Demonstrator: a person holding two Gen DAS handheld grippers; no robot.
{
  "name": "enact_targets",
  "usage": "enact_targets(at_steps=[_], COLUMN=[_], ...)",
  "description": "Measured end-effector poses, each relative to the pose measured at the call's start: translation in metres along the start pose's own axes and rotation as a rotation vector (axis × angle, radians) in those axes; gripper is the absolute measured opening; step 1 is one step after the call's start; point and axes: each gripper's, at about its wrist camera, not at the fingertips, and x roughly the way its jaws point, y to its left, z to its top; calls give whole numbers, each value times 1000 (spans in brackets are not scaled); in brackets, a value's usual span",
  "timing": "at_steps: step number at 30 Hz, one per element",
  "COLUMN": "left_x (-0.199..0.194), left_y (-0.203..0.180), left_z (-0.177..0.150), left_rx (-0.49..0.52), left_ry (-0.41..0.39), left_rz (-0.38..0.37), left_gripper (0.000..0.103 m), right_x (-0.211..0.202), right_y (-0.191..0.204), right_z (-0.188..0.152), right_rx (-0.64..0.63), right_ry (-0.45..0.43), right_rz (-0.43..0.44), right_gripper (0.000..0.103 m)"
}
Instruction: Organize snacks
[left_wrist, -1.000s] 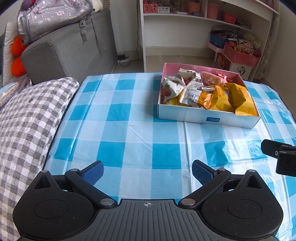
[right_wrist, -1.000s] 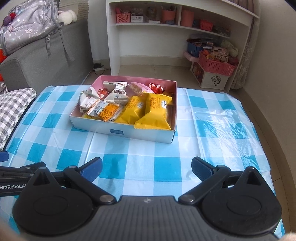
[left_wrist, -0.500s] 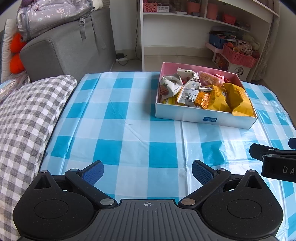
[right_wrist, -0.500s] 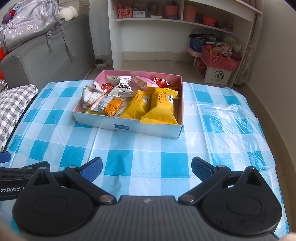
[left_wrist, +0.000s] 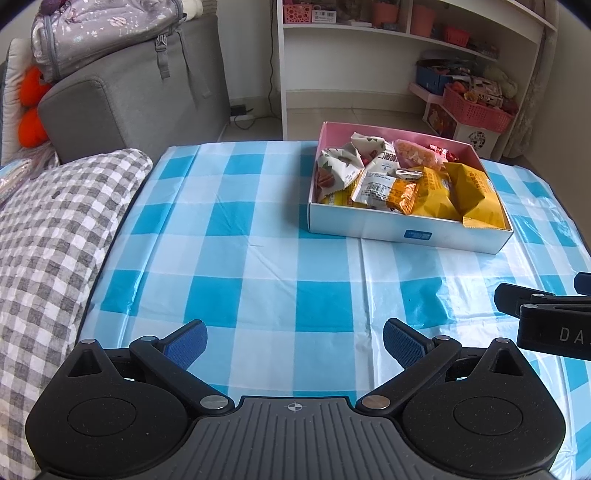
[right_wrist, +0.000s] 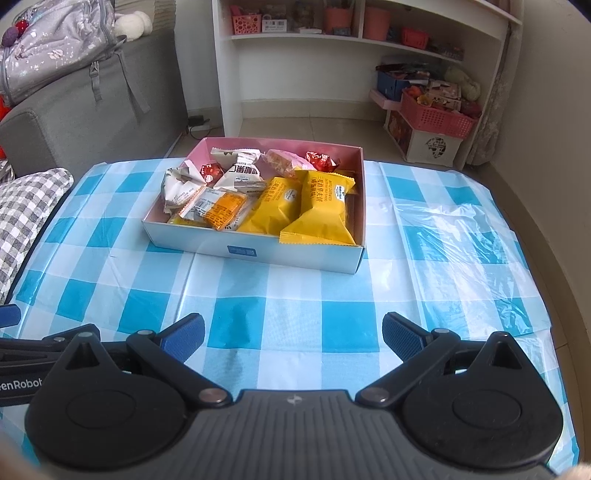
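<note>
Your left gripper (left_wrist: 293, 341) hangs wide open, empty, over the blue-checked tabletop (left_wrist: 258, 258) short of the pink-lined white cardboard snack box (left_wrist: 406, 225), and your right gripper (right_wrist: 293, 338), equally wide and empty, faces that box (right_wrist: 258, 251) of wrapped snacks (right_wrist: 317, 206).

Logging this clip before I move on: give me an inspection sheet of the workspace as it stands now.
Surface: table under a blue-white checked cloth, wrinkled at the right.
Job's things: box with a pink inside, full of snack packs; two yellow packs nearest its right wall.
Clutter: nothing seen on the cloth.
Grippers: left gripper and right gripper both open, empty, short of the box.
Cables: a cord and plug on the floor by the sofa.
Surroundings: sofa with bag, checked cushion, shelf, pink basket.
</note>
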Motion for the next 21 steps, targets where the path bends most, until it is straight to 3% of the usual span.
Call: enact_targets(at_steps=[21], left_x=[1], left_y=[-2], left_z=[-1], left_rx=[4], left_ry=[4], left_rz=[1], left_gripper=[102], right_x=[0], right_y=[1], right_z=[0], right_rx=[-1], right_ry=[1], right_rz=[-1], right_gripper=[103])
